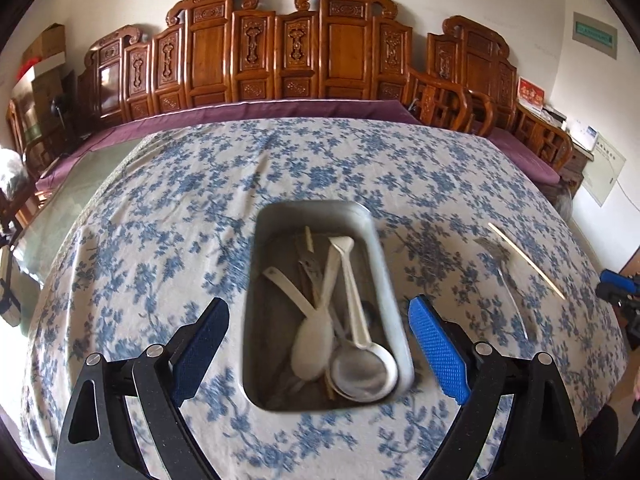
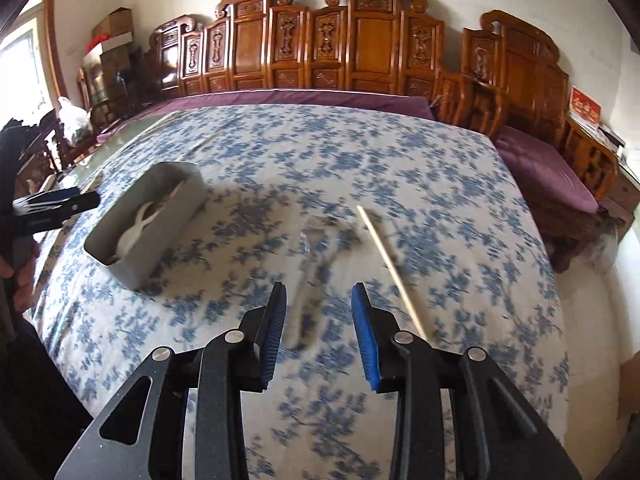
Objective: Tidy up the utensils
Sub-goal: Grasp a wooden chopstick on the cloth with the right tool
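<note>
Both tongs gape wide, holding nothing: my left gripper (image 1: 316, 350) straddles the near end of the metal tray (image 1: 384, 248), my right gripper (image 2: 318, 334) hangs over the fork (image 2: 306, 264). Floral tablecloth (image 1: 192, 200) carries everything. Tray holds white spoons (image 1: 314, 336) and a ladle (image 1: 362, 364). Right of it lie fork and chopstick (image 2: 390, 268), just beside each other. Wall sign lettering unreadable.

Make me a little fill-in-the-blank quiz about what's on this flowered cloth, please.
1. The spoons lie inside a grey metal ____.
2. The fork and the single chopstick lie ____ the tray.
3. The right gripper hovers with its jaws ____ over the fork.
4. The left gripper holds ____.

Missing: tray; outside; open; nothing
</note>
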The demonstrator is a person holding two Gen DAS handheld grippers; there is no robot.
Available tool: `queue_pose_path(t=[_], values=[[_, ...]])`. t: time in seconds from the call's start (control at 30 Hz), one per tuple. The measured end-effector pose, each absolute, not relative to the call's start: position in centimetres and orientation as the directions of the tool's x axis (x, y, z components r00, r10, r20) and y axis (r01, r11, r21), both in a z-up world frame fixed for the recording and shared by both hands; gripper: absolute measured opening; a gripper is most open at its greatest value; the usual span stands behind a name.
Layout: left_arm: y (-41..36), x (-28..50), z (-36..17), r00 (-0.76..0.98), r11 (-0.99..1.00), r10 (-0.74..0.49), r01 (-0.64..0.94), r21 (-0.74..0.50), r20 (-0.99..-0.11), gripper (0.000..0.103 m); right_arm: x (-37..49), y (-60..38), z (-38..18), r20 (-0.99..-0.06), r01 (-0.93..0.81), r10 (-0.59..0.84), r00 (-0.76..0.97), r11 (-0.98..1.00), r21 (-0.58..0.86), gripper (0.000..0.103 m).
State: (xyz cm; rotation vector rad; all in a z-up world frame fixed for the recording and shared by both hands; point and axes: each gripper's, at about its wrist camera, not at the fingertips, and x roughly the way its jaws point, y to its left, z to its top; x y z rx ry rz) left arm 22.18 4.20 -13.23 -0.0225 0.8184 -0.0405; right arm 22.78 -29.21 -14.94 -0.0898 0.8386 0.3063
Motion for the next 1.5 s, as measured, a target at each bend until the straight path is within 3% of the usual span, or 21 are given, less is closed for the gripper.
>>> queue_pose_path(t=[0.33,0.47,0.8,1.1,1.23,1.27,1.3,1.5], values=[[-0.7,19.7,-14.5,0.629,0.998,-0.068,0.042,-0.054,-0.774,0.088,23.7,-34.2,-18.2,-0.778,-0.266,0.192,0.598,0.964,0.034,0.036],[-2.7,20.2,-14.7,0.616,0.997,-0.05,0.072,-0.007,-0.786,0.088,25.2,-35.2,-19.9,-0.801,-0.268,0.175,0.573,0.963,0.018,0.036],[-6.1,23.4,-15.4,0.601,0.992,-0.062,0.125,0.018,-0.797,0.088,31.6,-33.8,-22.9,-0.805,-0.249,0.239,0.543,0.961,0.118,0.036],[-9.7,26.9,-17.9,0.558,0.987,-0.122,0.152,-0.044,-0.821,0.088,35.9,-33.6,-24.9,-0.834,-0.25,0.235,0.5,0.961,0.121,0.036],[-11.4,28.2,-19.3,0.536,0.985,-0.13,0.166,-0.046,-0.834,0.088,35.5,-32.6,-25.2,-0.842,-0.315,0.176,0.511,0.949,0.007,0.032],[-11.8,28.5,-19.5,0.532,0.985,-0.13,0.168,-0.046,-0.837,0.088,35.3,-32.4,-25.1,-0.842,-0.329,0.168,0.512,0.944,-0.012,0.024],[-12.2,29.0,-19.9,0.525,0.985,-0.132,0.168,-0.05,-0.841,0.088,35.2,-32.4,-25.2,-0.844,-0.343,0.178,0.506,0.939,-0.008,0.008],[-14.2,31.0,-20.7,0.497,0.982,-0.15,0.177,-0.069,-0.855,0.088,35.4,-34.1,-25.1,-0.848,-0.318,0.203,0.489,0.947,0.044,0.006]])
